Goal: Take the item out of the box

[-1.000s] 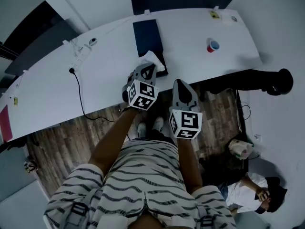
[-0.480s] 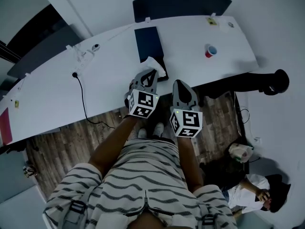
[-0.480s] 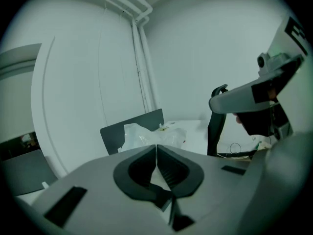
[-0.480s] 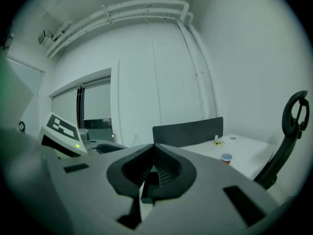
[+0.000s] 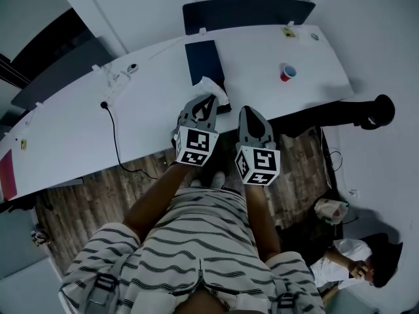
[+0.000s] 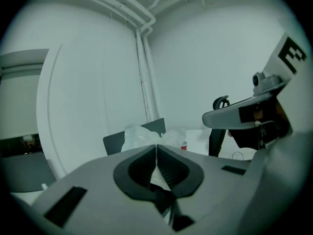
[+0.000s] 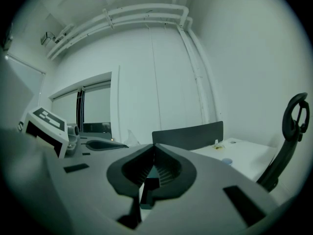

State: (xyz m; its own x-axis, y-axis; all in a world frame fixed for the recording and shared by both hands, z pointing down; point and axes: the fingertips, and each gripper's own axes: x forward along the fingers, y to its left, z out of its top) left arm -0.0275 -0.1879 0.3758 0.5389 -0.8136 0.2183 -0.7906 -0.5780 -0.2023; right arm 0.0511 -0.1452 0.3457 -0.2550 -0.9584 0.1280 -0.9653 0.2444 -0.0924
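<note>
A flat dark blue box lies on the white table. At its near end is a crumpled white plastic-wrapped item. My left gripper is shut on the item's edge. In the left gripper view the jaws meet on a thin sheet of the plastic, and the item bunches up just beyond the tips. My right gripper hangs beside the left one, over the table's near edge. It is shut with nothing between its jaws.
A red cup stands on the table to the right. A power strip with a black cable lies to the left. A dark divider panel lines the far edge. A black chair and a seated person are on the right.
The left gripper has drawn slightly back toward my body with the plastic item still in its jaws. The right gripper has hardly moved.
</note>
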